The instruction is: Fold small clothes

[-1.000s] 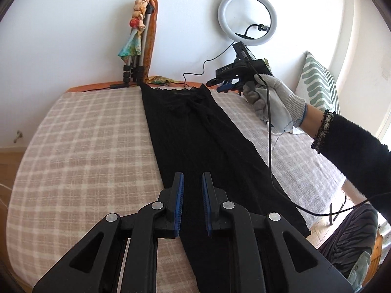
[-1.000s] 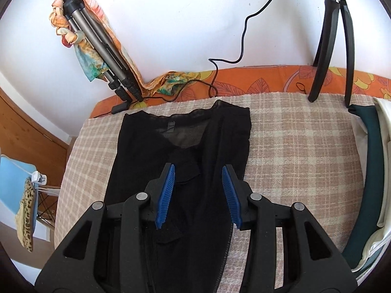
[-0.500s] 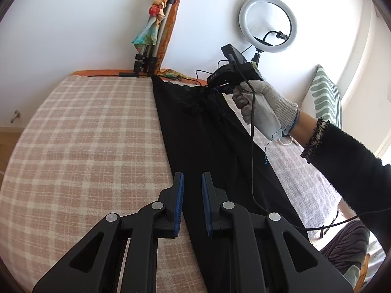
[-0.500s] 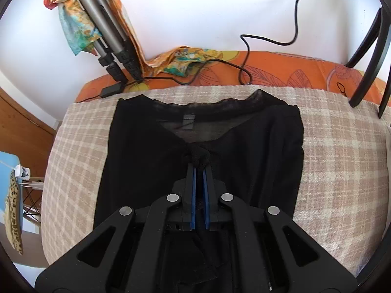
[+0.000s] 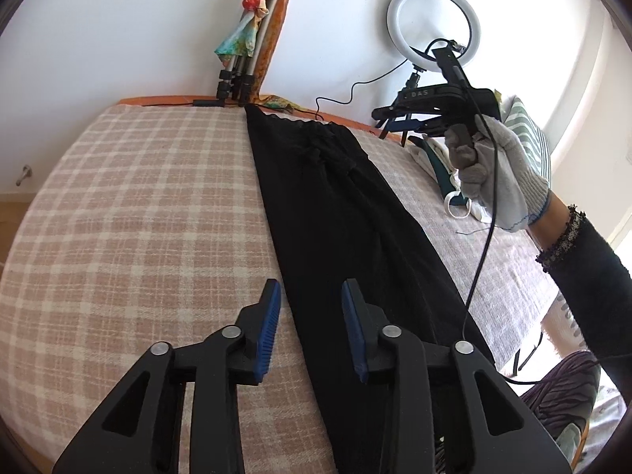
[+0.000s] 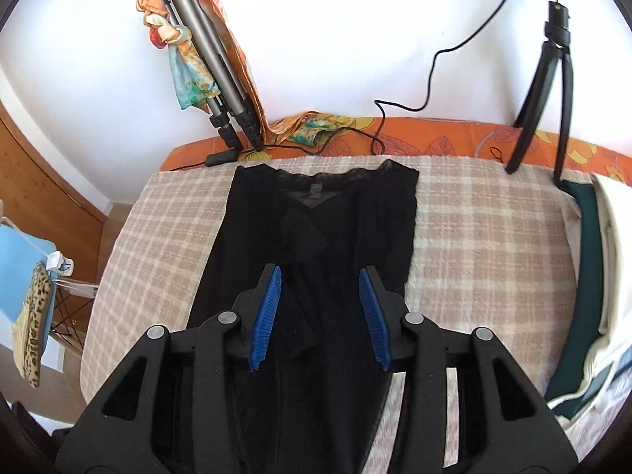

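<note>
I saw the garment laid lengthwise down the blanket, its top edge toward the wall. Behind it a tripod leaned on the wall to the left, the ring-light stand to the right. Folded clothes lay at the blanket's right edge.

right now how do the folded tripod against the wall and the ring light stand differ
The folded tripod is grey, its legs closed, and leans against the wall with a colourful scarf draped on it. The ring light stand is black, upright, legs spread, and bare. Both have their feet on the orange cover at the wall end.
</note>
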Motion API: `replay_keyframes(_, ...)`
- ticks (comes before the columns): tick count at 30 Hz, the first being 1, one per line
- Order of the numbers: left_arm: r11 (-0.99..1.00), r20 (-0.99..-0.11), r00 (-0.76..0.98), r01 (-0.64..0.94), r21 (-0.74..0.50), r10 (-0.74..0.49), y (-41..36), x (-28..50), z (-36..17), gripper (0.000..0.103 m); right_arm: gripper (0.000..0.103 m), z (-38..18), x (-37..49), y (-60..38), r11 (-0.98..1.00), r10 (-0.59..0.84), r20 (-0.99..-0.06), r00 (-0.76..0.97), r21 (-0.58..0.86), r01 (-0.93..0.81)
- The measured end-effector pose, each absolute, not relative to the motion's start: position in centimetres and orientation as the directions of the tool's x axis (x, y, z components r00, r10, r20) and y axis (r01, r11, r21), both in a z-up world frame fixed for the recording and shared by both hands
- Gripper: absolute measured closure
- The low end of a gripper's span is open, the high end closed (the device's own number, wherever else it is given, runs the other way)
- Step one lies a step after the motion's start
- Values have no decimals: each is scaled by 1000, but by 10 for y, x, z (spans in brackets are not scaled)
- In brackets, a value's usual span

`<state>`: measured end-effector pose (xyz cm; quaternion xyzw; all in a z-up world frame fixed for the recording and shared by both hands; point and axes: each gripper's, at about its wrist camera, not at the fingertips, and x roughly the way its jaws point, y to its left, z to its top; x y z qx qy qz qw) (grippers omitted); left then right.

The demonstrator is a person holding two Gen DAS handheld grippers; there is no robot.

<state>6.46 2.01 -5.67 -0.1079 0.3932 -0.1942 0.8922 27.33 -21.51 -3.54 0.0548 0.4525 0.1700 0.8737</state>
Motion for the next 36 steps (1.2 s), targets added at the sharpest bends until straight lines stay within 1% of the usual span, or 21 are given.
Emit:
replay_keyframes(1, 896, -662, 606, 262, -358, -442, 20, 61, -59, 55, 59, -37, 252, -227, 935, 351, -775, 526, 261, -240)
replay_keyframes(5, 890, -691, 562, 266, -371, -455, 18, 46, -68, 55, 59, -59, 168, -259, 937, 346, -809, 474, 273, -218)
replay_keyframes(11, 868, -737, 459, 257, -425, -497, 12, 23, -89, 55, 59, -103, 63, -279, 905, 422, -827, 371, 363, -220)
replay_keyframes(16, 851, -760, 383, 222, -476, -525, 10, 7, -109, 55, 59, -121, 16, -279, 873, 485, -815, 318, 429, -232)
replay_keyframes(17, 848, -762, 373, 221, -481, -529, 9, 3, -111, 57, 59, -124, 10, -278, 870, 489, -815, 310, 432, -237)
replay_keyframes(21, 847, -755, 384, 238, -475, -531, 3, -7, -111, 58, 59, -136, -7, -274, 864, 498, -821, 281, 439, -246)
replay_keyframes(22, 846, -752, 387, 235, -479, -534, 3, -8, -110, 60, 59, -140, -9, -273, 862, 500, -823, 272, 443, -245)
replay_keyframes(23, 844, -751, 385, 237, -481, -536, 2, -8, -111, 69, 59, -142, -11, -272, 860, 504, -820, 271, 446, -248)
replay_keyframes(24, 842, -752, 378, 239, -484, -540, 1, -8, -113, 75, 59, -142, -13, -270, 860, 502, -819, 278, 439, -259)
replay_keyframes(25, 842, -751, 381, 239, -483, -539, 1, -9, -114, 86, 59, -143, -14, -267, 856, 508, -817, 272, 441, -271)
replay_keyframes(26, 843, -752, 381, 240, -482, -538, 1, -8, -116, 93, 59, -142, -14, -264, 848, 519, -812, 266, 451, -279)
replay_keyframes(27, 838, -749, 376, 240, -490, -545, 2, -7, -117, 96, 62, -144, -14, -261, 840, 531, -807, 258, 462, -283)
replay_keyframes(28, 835, -745, 378, 238, -496, -550, 2, -7, -117, 97, 81, -147, -15, -258, 837, 536, -807, 247, 468, -285)
replay_keyframes(29, 835, -741, 384, 239, -496, -550, 3, -7, -116, 99, 94, -151, -15, -255, 838, 531, -815, 232, 465, -286)
replay_keyframes(30, 837, -738, 395, 244, -490, -547, 4, -7, -114, 99, 98, -152, -16, -253, 838, 531, -813, 238, 463, -289)
replay_keyframes(31, 839, -733, 409, 251, -483, -544, 5, -9, -110, 99, 99, -151, -17, -253, 838, 531, -813, 240, 461, -291)
replay_keyframes(36, 824, -683, 463, 269, -499, -565, 18, -22, -85, 100, 100, -122, -31, -263, 788, 609, -740, 285, 526, -320)
